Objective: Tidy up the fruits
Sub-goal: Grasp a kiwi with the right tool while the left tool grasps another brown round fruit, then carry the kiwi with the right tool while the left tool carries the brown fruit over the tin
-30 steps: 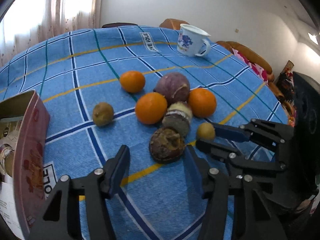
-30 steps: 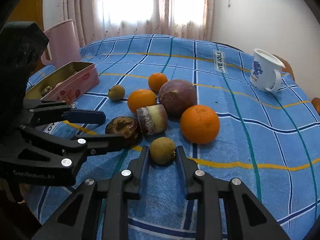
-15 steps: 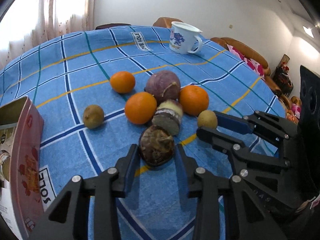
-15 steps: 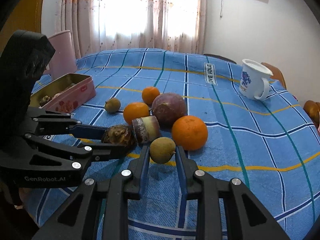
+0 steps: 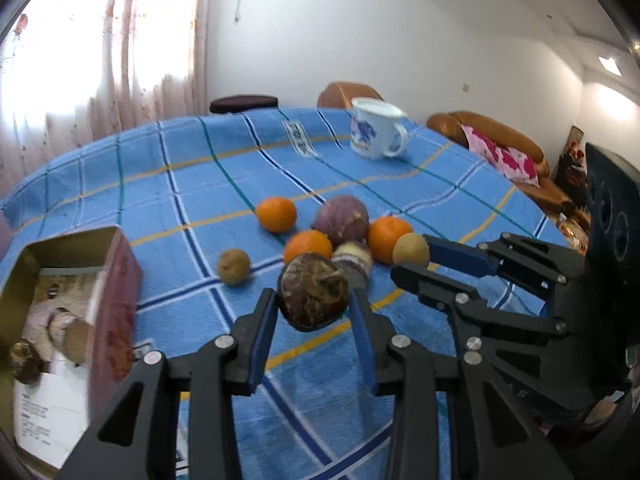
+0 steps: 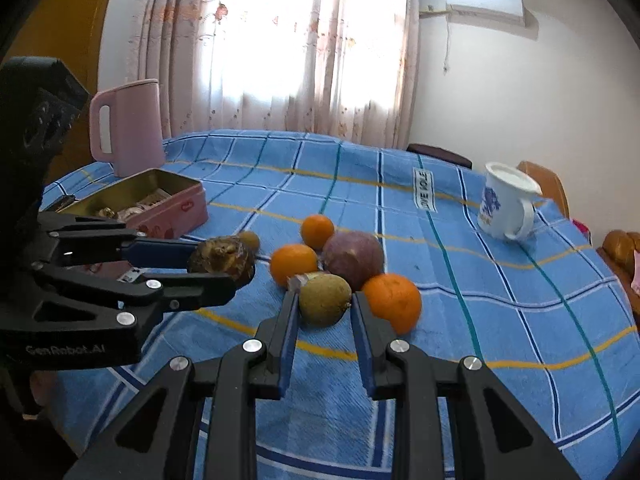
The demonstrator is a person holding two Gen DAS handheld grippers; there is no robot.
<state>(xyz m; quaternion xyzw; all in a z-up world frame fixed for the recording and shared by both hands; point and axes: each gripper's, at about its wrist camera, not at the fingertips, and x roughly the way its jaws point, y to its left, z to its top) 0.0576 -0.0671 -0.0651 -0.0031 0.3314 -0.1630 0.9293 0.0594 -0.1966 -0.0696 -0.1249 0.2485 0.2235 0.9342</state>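
Note:
My left gripper [image 5: 314,306] is shut on a dark brown wrinkled fruit [image 5: 313,297] and holds it above the blue checked tablecloth [image 5: 192,196]. My right gripper [image 6: 325,304] is shut on a green-brown kiwi-like fruit [image 6: 325,298], also lifted. On the cloth lie three oranges [image 5: 276,214], a large purple fruit [image 5: 341,220], a cut purple-and-cream piece [image 5: 355,258] and another small brown fruit [image 5: 233,266]. The open pink tin [image 5: 116,292] stands at the left and holds several small items.
A white mug with blue print [image 5: 374,134] stands at the far side of the table. A pink kettle [image 6: 128,130] stands behind the tin [image 6: 168,204]. Chairs and a sofa [image 5: 492,140] ring the table's far edge.
Both grippers closed on their fruits and lifted them off the cloth. The left gripper went from open around the dark brown fruit to shut on it.

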